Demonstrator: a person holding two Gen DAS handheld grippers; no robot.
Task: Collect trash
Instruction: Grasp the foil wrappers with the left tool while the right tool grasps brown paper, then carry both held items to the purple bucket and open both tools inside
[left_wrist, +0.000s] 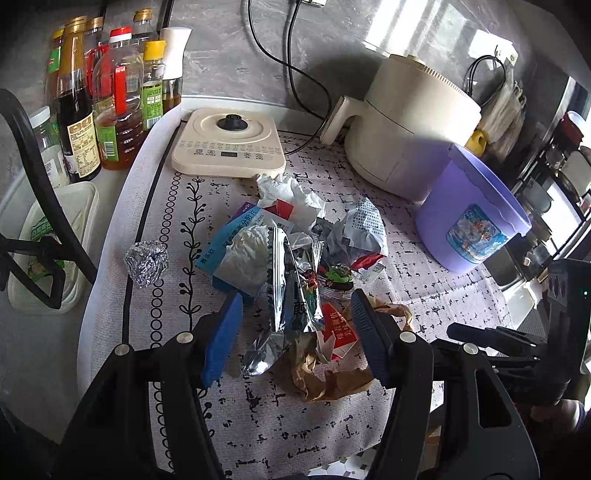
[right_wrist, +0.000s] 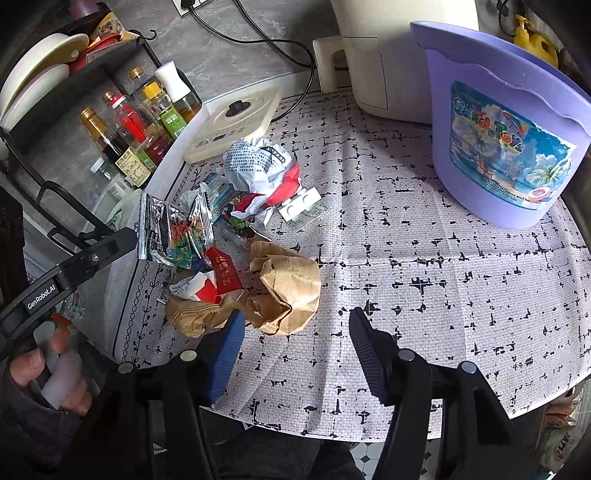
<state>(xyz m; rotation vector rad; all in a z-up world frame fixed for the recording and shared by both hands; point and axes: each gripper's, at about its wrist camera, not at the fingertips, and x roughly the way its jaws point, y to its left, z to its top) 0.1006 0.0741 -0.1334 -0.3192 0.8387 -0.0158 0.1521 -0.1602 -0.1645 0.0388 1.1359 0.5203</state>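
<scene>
Grey marbled wall (left_wrist: 221, 55); round table (right_wrist: 424, 258), patterned cloth; daylight.

A cream kettle base (left_wrist: 229, 142) with its black centre knob is sitting at my twelve o'clock on the patterned tablecloth (left_wrist: 314, 417). Just past it, toward one o'clock, a cream air fryer (left_wrist: 410, 122) is standing against the grey wall, its handle pointing at the base. Black cords (left_wrist: 291, 70) are trailing down the wall behind them. At my ten o'clock, oil and sauce bottles (left_wrist: 110, 99) are crowding together off the cloth's edge, and a white lidded container (left_wrist: 55, 236) is resting at nine o'clock. In my other view, white plates (right_wrist: 37, 77) are leaning in a black rack (right_wrist: 92, 74) at ten o'clock.
</scene>
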